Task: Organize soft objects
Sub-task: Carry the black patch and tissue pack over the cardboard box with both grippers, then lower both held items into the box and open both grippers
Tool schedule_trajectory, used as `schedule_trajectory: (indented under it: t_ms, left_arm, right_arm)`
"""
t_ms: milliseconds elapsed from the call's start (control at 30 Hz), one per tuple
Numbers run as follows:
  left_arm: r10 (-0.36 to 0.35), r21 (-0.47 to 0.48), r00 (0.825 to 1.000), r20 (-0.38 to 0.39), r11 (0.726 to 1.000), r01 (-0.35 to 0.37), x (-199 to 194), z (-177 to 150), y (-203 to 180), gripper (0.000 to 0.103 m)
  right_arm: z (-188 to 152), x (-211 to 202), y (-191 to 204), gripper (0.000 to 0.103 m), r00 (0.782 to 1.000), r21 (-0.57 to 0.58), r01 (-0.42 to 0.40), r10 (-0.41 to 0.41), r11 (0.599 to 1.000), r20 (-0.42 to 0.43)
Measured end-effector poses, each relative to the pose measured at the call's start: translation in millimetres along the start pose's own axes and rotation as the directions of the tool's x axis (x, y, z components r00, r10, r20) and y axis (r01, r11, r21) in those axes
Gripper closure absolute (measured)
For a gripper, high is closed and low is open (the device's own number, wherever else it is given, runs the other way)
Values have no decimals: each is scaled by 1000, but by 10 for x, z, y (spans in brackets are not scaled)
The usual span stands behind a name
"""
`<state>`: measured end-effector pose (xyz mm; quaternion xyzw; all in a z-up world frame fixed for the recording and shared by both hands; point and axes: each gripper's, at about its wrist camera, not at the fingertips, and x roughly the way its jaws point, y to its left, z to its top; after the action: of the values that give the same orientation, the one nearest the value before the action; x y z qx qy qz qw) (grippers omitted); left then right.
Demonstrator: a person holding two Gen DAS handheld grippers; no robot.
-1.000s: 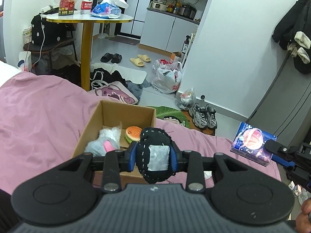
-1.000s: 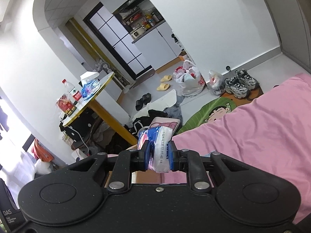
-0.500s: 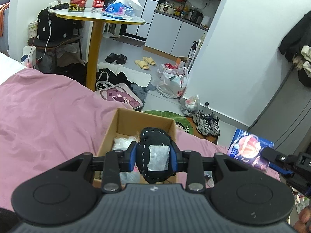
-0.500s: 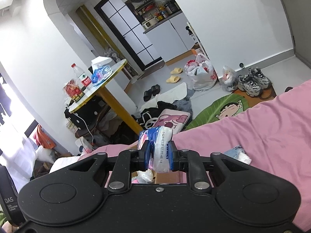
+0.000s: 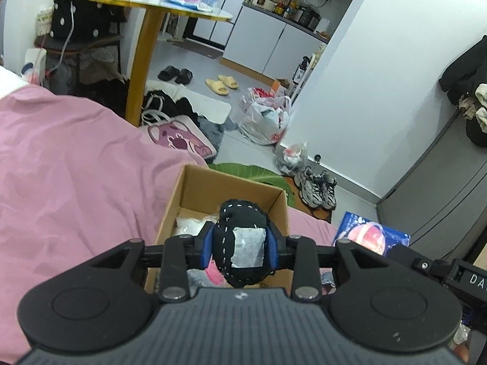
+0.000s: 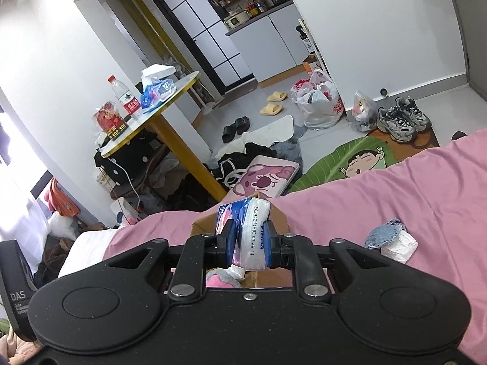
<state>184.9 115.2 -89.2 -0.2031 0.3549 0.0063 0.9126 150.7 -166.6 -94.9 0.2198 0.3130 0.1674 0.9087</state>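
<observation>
From the left wrist view, the left gripper (image 5: 240, 248) is clamped on a black stuffed pouch (image 5: 242, 243) with white dashed stitching and a grey patch; its blue pads press the pouch from both sides. The pouch hangs over the open cardboard box (image 5: 194, 196), which sits on the pink bedspread (image 5: 76, 167). Inside the box lie a white plastic-wrapped item (image 5: 190, 223) and something pink (image 5: 213, 275), mostly hidden behind the gripper. At the right edge the right gripper's finger (image 5: 404, 257) grips a blue tissue pack (image 5: 369, 234), beside the box.

From the right wrist view, the right gripper (image 6: 249, 241) is squeezed tight on the tissue pack (image 6: 252, 231), held edge-on with a printed date code facing the camera. The box's rim (image 6: 201, 225) shows just behind and below the pack. A denim scrap lying on a white wad (image 6: 392, 238) rests on the bedspread (image 6: 395, 188) to the right, apart from the box.
</observation>
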Motion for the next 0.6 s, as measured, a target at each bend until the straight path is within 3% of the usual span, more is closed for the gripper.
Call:
schedule_trajectory:
  t_ms: [200, 433, 600]
  left_arm:
    - [-43, -42, 997, -67, 998, 40, 235, -59, 95, 69]
    - [-66, 3, 992, -107, 998, 67, 373, -122, 75, 67]
    - [-113, -15, 979, -168, 994, 112, 489, -169, 105, 66]
  right_arm:
    - [-19, 105, 93, 84, 1000, -24, 28, -28, 999, -8]
    - [-52, 255, 219, 84, 998, -69, 53, -55, 996, -19]
    - [-83, 331, 274, 84, 998, -70, 48, -49, 996, -26]
